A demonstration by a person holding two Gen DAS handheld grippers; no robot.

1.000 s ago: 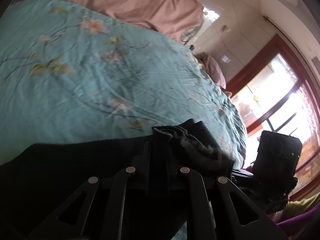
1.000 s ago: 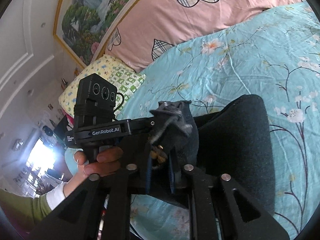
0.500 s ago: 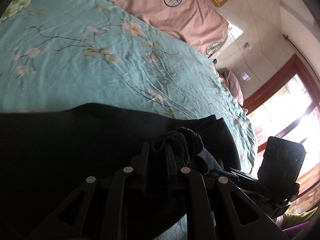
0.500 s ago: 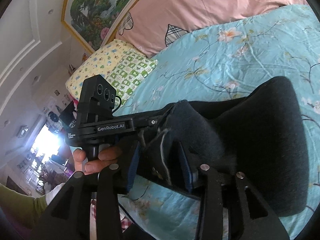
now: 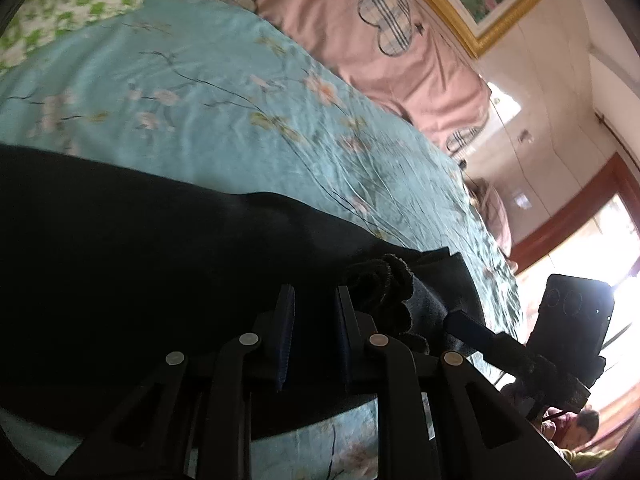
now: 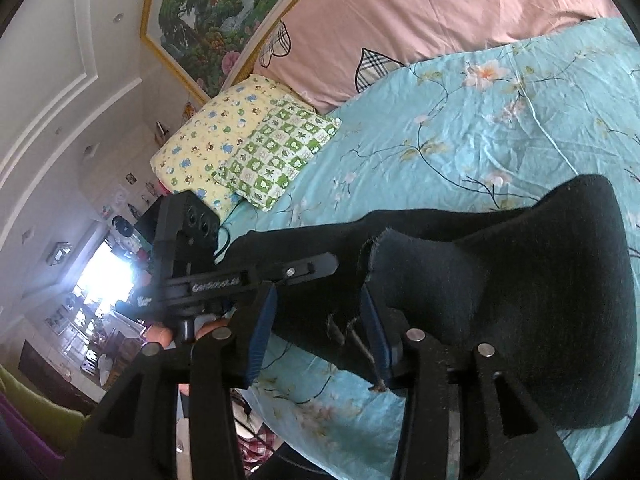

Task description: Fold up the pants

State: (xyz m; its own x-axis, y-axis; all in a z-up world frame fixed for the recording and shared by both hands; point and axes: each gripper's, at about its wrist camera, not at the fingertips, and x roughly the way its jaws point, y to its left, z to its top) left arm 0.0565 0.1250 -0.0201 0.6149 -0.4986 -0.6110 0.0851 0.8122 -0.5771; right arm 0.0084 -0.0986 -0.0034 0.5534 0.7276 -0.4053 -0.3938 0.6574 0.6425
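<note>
Black fabric, the pants (image 5: 168,248), lies folded across the near edge of a turquoise floral bedspread (image 5: 208,120); in the right wrist view the same dark bulk (image 6: 520,280) spreads from the middle to the right, its folded end rounded. The left gripper (image 5: 314,300) sits low over the cloth; its jaws have just been opening and now stand a narrow way apart, with a clear gap between the blue-edged pads and no cloth pinched in it; a bunched, rolled edge of the pants (image 5: 380,280) lies just to the right of its right finger. The right gripper (image 6: 318,312) has jaws that have just been opening too and now stand wide; the pants' frayed edge (image 6: 370,264) rises between them, loose, touching the right pad at most, and not clamped. In the right wrist view the left gripper's body (image 6: 224,280) shows at the left, with fingers of a hand (image 6: 208,326) beneath it. A pink pillow with plaid hearts (image 6: 400,12) and two small patterned pillows (image 6: 248,140) lie at the head of the bed; a gold-framed landscape painting (image 6: 224,12) hangs above.
</note>
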